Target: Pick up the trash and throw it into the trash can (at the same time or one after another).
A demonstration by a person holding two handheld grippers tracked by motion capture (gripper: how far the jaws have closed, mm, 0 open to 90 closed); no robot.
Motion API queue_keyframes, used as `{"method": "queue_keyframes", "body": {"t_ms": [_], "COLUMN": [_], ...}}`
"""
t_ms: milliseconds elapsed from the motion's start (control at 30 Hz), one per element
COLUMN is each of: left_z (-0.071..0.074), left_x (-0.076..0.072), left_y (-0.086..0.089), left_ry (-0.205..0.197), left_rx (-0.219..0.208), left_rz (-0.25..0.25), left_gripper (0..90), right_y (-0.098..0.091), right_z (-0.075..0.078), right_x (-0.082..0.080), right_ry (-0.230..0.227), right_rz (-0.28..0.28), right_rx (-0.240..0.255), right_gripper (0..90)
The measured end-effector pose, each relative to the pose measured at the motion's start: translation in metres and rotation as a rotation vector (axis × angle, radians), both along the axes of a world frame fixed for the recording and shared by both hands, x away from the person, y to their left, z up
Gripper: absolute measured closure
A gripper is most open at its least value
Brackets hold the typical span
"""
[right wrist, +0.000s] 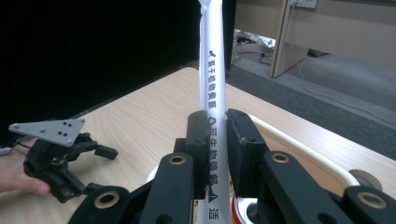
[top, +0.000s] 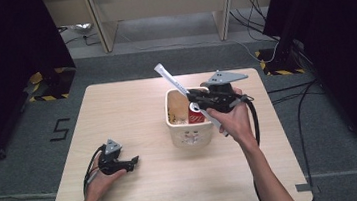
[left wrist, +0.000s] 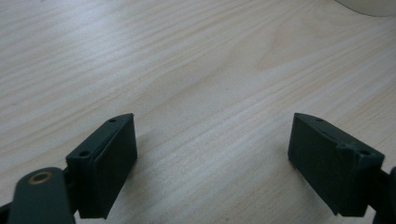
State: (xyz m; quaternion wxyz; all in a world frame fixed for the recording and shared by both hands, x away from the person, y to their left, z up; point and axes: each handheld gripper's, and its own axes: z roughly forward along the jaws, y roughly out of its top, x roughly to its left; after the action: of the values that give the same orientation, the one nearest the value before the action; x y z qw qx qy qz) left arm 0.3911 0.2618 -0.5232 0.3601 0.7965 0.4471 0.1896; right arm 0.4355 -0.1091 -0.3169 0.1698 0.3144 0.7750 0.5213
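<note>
table (top: 141, 195): light wood top; everything in use is set on it, with the working area kept toward the right half.
basket (top: 190, 135): white, open-topped, placed right of centre within reach of the right hand; a red can (top: 196, 115) and paler items are seen inside, the latter too small to be identified.
right gripper (top: 192, 98): held above the basket's far right rim, jaws clenched on the paper sleeve; in the right gripper view the pads (right wrist: 198, 140) are pressed flat against both sides of it, so it is kept from sliding.
left gripper (top: 133, 161): rested on the table near the left front, well apart from the basket, jaws spread wide with nothing between them; it is judged to be parked out of the way.
paper sleeve (top: 172, 80): long, thin, white, printed with dark characters; gripped near mid-length and tilted, upper end pointed far-left, lower end below the hand. The mid-length grip is judged to be chosen for balance.
</note>
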Motion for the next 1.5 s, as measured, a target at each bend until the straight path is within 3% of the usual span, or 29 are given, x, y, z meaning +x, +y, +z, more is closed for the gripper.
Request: {"method": "queue_keyframes", "body": {"t_ms": [133,467,967,1200,1500], "left_z": [0.000,0.000,0.000,0.000,0.000], "left_x": [0.000,0.000,0.000,0.000,0.000], "left_y": [0.000,0.000,0.000,0.000,0.000], "left_ry": [0.000,0.000,-0.001,-0.001,-0.001], "left_rx": [0.000,0.000,0.000,0.001,0.000], "left_rz": [0.000,0.000,0.000,0.001,0.001], "left_gripper": [14.9,14.9,14.9,14.9,14.9], "right_y": [0.015,0.036,0.057,0.067,0.077], "right_z": [-0.003,-0.007,-0.019,-0.023,-0.031], "right_x": [0.016,0.037,0.064,0.070,0.079], "right_ry": [0.024,0.045,0.089,0.082,0.071], "right_rz": [0.015,0.026,0.043,0.037,0.072], "right_rx": [0.000,-0.015,-0.003,-0.001,-0.003], "right_gripper": [79.6,79.5,79.5,79.5,79.4]}}
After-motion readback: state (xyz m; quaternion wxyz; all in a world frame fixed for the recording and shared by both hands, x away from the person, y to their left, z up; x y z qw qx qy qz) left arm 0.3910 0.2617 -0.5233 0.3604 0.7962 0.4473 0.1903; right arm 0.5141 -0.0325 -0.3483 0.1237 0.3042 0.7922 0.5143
